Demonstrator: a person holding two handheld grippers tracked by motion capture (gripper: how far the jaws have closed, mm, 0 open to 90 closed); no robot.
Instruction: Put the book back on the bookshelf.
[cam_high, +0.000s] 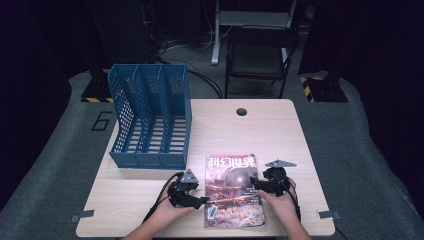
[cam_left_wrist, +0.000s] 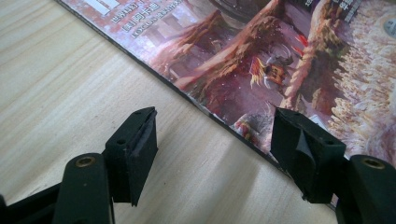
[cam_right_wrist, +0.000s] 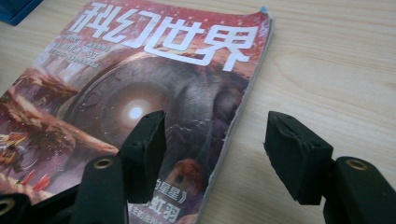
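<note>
Magazine lies flat on desk, lower middle of frame, long side running bottom to top. Left gripper at its left edge, right gripper at right edge, equally near. Both jaws open, holding nothing. Blue file rack upper left.

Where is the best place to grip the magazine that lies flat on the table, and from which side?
Probably the magazine's long side edges: it lies flat, so only the edges offer a bite. The left gripper and right gripper each straddle one edge with open jaws, coming in low from the sides.
</note>
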